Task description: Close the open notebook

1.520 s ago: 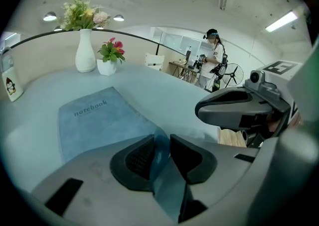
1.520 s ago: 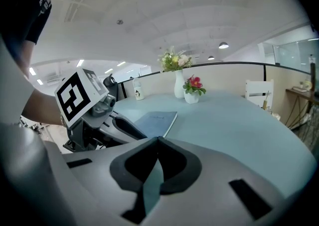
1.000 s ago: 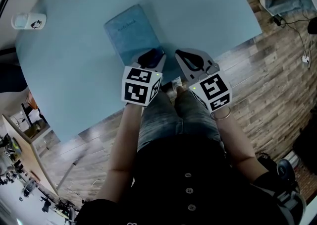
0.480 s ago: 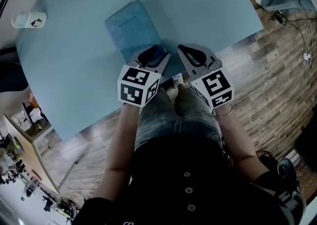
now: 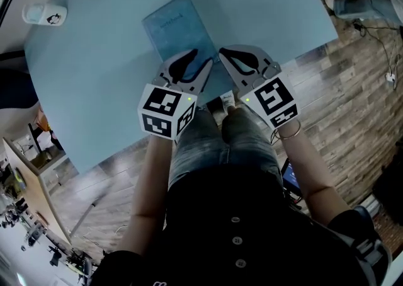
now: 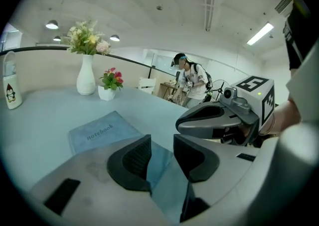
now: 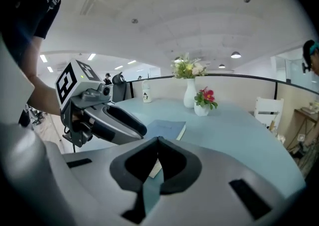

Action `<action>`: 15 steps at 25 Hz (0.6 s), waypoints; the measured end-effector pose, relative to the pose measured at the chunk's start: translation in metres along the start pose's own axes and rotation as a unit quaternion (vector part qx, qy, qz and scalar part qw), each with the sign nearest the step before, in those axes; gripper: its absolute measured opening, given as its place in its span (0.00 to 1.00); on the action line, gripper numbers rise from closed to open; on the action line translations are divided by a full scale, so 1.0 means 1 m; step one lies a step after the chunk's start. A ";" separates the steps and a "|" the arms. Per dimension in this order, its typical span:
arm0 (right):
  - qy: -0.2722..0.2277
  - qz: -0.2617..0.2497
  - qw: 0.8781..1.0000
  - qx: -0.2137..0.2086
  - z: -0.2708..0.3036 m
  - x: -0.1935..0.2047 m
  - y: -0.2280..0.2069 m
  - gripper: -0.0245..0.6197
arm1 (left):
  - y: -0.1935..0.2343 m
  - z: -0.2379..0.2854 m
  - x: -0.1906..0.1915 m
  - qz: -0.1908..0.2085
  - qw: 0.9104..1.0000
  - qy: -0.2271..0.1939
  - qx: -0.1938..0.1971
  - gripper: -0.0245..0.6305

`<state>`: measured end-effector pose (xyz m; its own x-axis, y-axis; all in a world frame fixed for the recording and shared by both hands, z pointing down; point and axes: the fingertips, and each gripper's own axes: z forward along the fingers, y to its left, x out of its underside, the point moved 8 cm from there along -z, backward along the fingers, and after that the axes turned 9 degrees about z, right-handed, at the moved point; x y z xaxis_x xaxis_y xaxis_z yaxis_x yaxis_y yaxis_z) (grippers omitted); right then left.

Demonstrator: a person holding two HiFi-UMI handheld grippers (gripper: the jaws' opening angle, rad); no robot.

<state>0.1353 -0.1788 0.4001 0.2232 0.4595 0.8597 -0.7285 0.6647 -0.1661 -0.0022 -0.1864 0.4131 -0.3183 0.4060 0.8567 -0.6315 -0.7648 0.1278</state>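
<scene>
The notebook [image 5: 175, 26] lies flat on the tabletop [image 5: 94, 70], close to its near edge and straight before the person's legs [image 5: 208, 146]. Well off to the notebook's left, by the tabletop's rim, stands a bottle [image 5: 45, 14]. Behind the notebook, at the far side, stands a vase [image 6: 85, 78] with a small flowerpot [image 6: 106, 92] just beside it on the right (both well apart from the notebook). Beyond them stands a chair [image 6: 146, 85].

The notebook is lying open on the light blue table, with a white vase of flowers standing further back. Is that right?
Not open: the left gripper view shows the notebook closed, its blue cover with the printed word facing up. The rest holds: it lies on the light blue table, with the white vase of flowers standing further back.
</scene>
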 end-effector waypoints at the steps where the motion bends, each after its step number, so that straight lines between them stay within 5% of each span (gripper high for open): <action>1: -0.001 -0.008 1.000 -0.001 0.001 -0.004 0.000 0.04 | 0.002 -0.005 -0.001 -0.003 1.000 -0.010 -0.005 0.22; 7: -0.005 -0.043 0.999 -0.013 0.003 -0.029 0.003 0.04 | 0.015 -0.032 -0.005 -0.019 0.998 -0.042 -0.045 0.08; 15: -0.010 -0.091 0.995 -0.041 0.006 -0.056 0.021 0.04 | 0.024 -0.060 -0.011 -0.031 0.996 -0.069 -0.045 0.06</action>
<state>0.1039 -0.1941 0.3509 0.3322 0.3164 0.8885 -0.6215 0.7821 -0.0461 -0.0559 -0.1794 0.3770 -0.1807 0.3736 0.9098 -0.7097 -0.6900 0.1424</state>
